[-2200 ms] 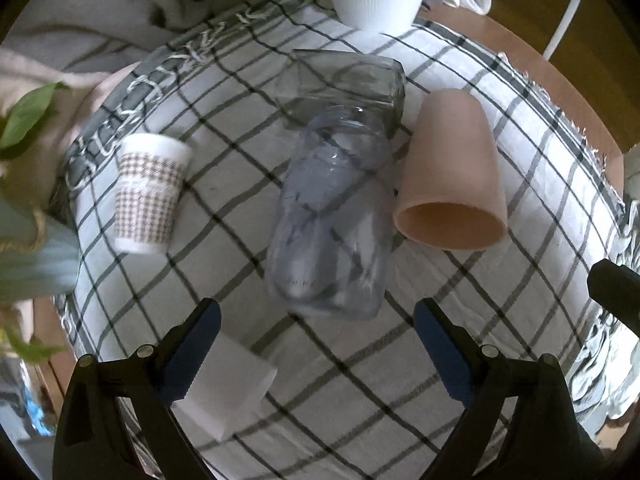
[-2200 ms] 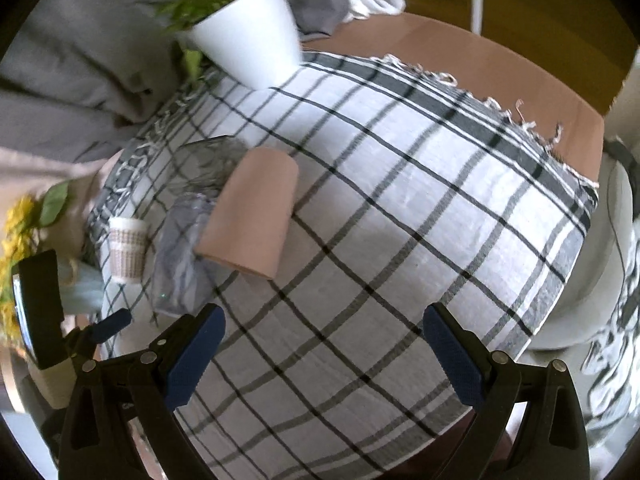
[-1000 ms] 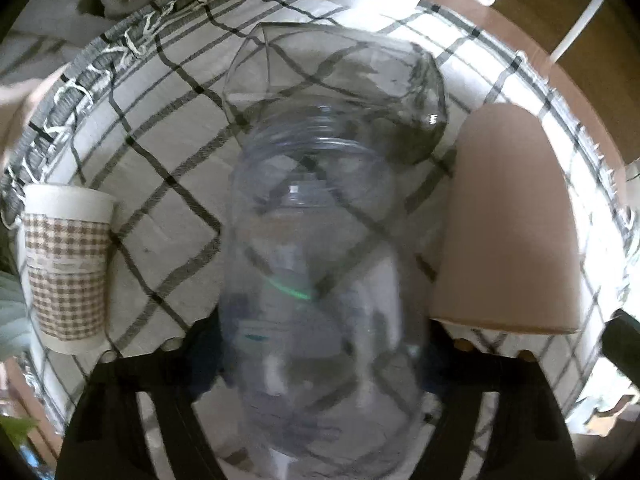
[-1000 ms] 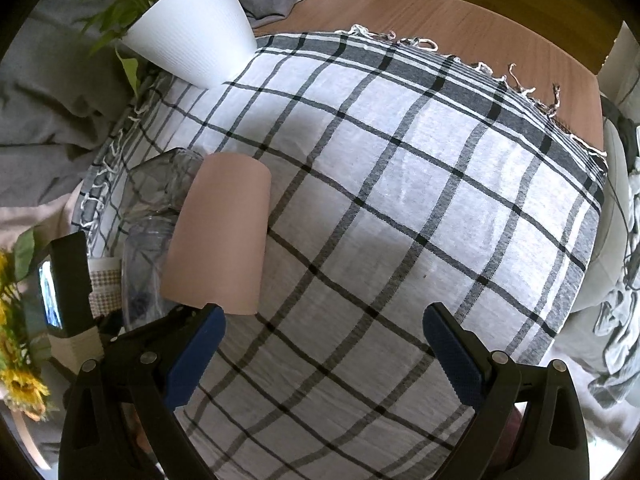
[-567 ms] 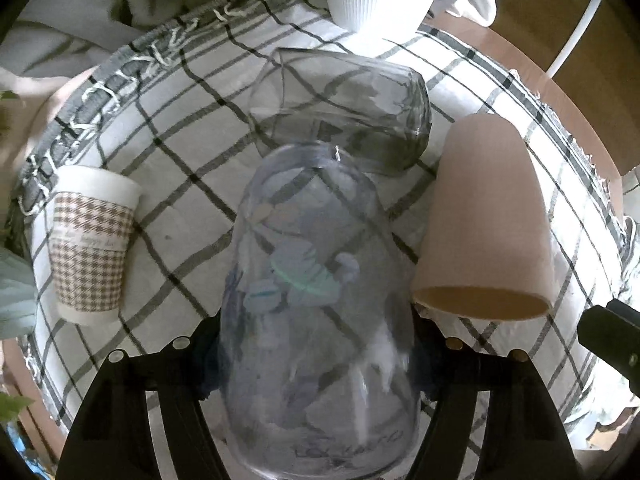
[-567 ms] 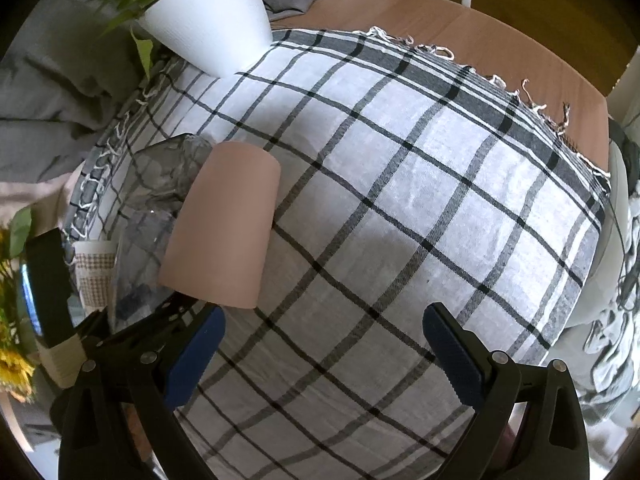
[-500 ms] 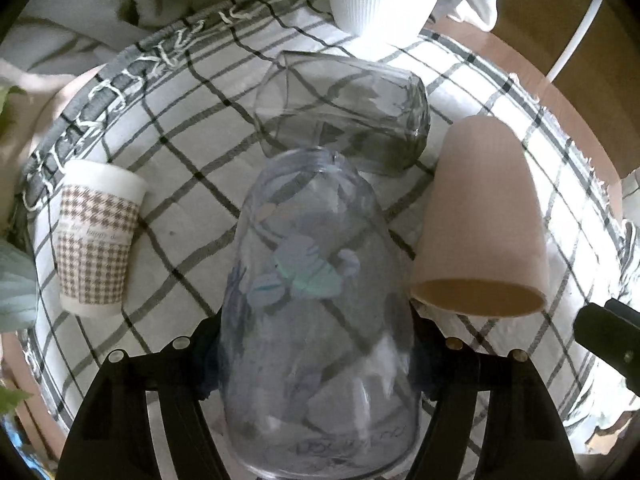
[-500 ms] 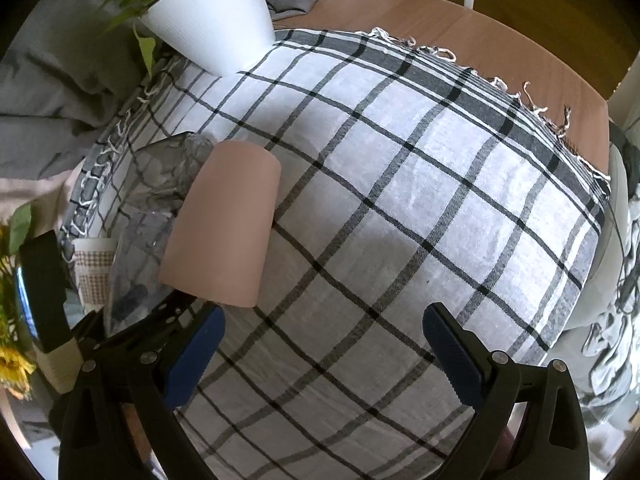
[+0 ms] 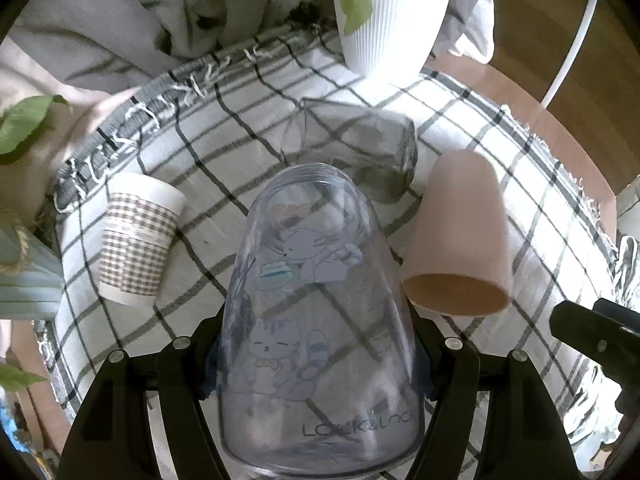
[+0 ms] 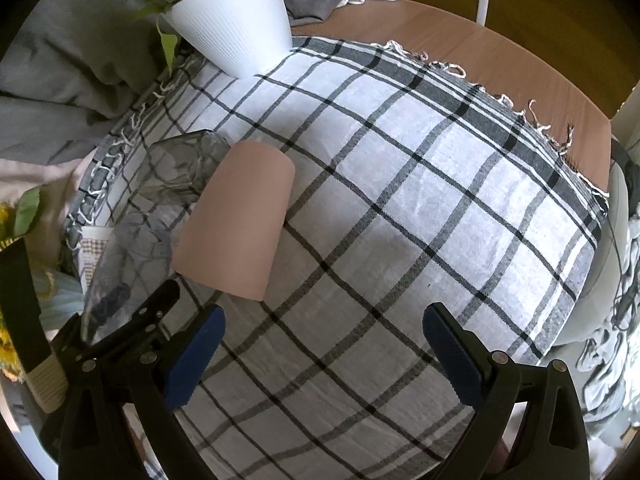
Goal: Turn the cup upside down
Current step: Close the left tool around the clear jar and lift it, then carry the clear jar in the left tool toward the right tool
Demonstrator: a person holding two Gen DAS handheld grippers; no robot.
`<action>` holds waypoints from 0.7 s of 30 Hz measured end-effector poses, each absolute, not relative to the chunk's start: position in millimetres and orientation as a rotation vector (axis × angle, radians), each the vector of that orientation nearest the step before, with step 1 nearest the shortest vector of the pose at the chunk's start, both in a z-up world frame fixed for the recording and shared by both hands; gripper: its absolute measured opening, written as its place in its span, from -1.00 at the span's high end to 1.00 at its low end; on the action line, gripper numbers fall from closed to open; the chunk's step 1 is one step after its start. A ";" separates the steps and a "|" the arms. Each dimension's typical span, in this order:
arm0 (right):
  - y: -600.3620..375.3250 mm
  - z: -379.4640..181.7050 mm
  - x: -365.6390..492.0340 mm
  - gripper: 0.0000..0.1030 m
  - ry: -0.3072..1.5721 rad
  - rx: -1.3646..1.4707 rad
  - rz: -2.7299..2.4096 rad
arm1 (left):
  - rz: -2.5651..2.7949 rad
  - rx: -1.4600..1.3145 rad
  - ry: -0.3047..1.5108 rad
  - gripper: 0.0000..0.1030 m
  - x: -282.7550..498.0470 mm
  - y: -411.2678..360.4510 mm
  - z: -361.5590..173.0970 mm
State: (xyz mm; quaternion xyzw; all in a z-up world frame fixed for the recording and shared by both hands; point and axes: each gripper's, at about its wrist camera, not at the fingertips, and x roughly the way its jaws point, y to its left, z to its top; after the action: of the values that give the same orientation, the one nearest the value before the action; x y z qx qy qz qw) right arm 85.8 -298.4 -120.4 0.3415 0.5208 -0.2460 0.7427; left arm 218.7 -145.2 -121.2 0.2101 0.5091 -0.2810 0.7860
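Observation:
My left gripper (image 9: 318,364) is shut on a clear plastic cup with cat drawings (image 9: 316,320) and holds it raised above the checked cloth, rim pointing away from me and base nearest the camera. The same cup shows at the left of the right wrist view (image 10: 116,276), with the left gripper's fingers on it. My right gripper (image 10: 324,356) is open and empty above the cloth, to the right of the cup. A pink cup (image 9: 456,240) lies on its side next to the clear cup; it also shows in the right wrist view (image 10: 240,220).
A smoky glass tumbler (image 9: 356,152) lies on its side behind the clear cup. A checked paper cup (image 9: 136,240) stands at the left. A white ribbed plant pot (image 9: 388,16) stands at the back edge. The checked cloth (image 10: 420,200) covers a wooden table; grey fabric is heaped behind.
My left gripper moved in around the lying clear cup, shut on it and lifted it off the cloth, tilting it up. The right gripper stayed open and shifted only slightly.

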 end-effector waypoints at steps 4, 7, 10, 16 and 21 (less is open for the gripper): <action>-297.7 -113.1 81.6 -0.93 1.128 0.729 -0.526 | -0.585 0.412 1.080 -0.40 210.1 -143.7 -108.0; -297.6 -108.5 79.9 -0.93 1.132 0.700 -0.501 | -0.559 0.387 1.081 -0.39 201.2 -140.7 -102.2; -297.0 -105.3 77.8 -0.93 1.142 0.662 -0.463 | -0.521 0.356 1.078 -0.39 188.3 -136.0 -98.5; -300.6 -107.0 69.3 -0.93 1.179 0.591 -0.394 | -0.431 0.271 1.101 -0.39 157.7 -128.3 -100.6; -304.9 -109.7 60.6 -0.93 1.221 0.523 -0.335 | -0.368 0.207 1.130 -0.40 135.2 -126.9 -109.0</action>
State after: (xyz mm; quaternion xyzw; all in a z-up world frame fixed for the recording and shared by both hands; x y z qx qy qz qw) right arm 60.6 -304.9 -109.7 0.2415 0.5637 -0.1549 0.7745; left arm 135.2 -126.9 -109.0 0.0973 0.5315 -0.1732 0.8234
